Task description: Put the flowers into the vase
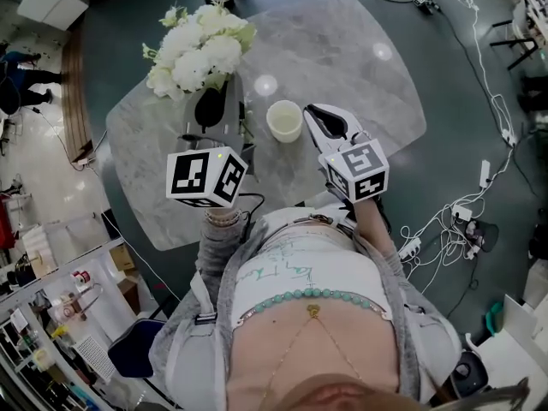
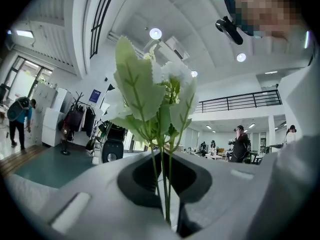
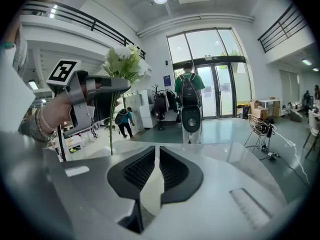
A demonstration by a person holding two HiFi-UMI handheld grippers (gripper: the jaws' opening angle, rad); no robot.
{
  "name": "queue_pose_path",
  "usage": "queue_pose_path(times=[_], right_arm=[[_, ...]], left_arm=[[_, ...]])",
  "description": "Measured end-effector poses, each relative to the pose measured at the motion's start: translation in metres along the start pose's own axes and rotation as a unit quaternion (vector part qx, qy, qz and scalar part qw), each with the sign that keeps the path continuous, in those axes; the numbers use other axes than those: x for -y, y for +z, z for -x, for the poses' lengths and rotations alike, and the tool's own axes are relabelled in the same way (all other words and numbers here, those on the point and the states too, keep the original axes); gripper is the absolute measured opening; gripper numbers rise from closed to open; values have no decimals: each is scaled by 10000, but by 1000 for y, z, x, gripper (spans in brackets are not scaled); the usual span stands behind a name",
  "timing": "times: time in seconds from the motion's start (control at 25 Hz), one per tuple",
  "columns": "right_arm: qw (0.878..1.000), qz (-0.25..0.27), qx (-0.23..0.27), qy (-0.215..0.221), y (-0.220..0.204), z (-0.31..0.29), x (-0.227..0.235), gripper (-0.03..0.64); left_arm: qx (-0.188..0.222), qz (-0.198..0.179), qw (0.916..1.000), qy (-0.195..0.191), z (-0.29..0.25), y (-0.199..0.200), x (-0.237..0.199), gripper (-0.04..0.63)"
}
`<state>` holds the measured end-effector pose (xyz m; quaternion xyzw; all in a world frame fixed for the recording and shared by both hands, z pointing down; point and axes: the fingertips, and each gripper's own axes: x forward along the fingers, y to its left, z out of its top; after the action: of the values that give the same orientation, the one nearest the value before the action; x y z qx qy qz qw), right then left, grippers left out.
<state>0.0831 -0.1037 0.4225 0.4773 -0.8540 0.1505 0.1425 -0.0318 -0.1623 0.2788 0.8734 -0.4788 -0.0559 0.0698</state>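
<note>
Above counter [image 1: 342, 58], left gripper [image 2: 167, 209] clamps flowers [image 2: 150, 89] by stems, right gripper [image 3: 152, 184] closed w/ nothing; top-heavy blooms cd tip vase [image 1: 284, 120] once dropped.

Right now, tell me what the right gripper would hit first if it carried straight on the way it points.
Most likely the table top: the right gripper points slightly down across it, passing just beside the vase. Depth is unclear, so it might graze the rim.
</note>
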Motion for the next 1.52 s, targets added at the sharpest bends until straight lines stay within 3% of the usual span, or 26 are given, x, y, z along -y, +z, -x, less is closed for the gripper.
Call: queue_pose_path(times=[0.24, 0.6, 0.96, 1.16, 1.52], right_arm=[[9994, -36, -325, 92, -20, -12, 1, 114], [9978, 106, -652, 30, -30, -26, 21, 115], [9975, -25, -700, 80, -51, -25, 30, 97], [9974, -25, -712, 88, -49, -22, 31, 94], [9971, 13, -759, 77, -38, -27, 22, 94]], left_arm=[[54, 9, 9997, -241, -17, 3, 17, 17], [137, 232, 9984, -507, -53, 5, 38, 17], [90, 348, 9982, -477, -63, -37, 44, 17], [-93, 309, 9982, -515, -66, -58, 47, 17], [-604, -95, 9967, -525, -65, -88, 42, 25]])
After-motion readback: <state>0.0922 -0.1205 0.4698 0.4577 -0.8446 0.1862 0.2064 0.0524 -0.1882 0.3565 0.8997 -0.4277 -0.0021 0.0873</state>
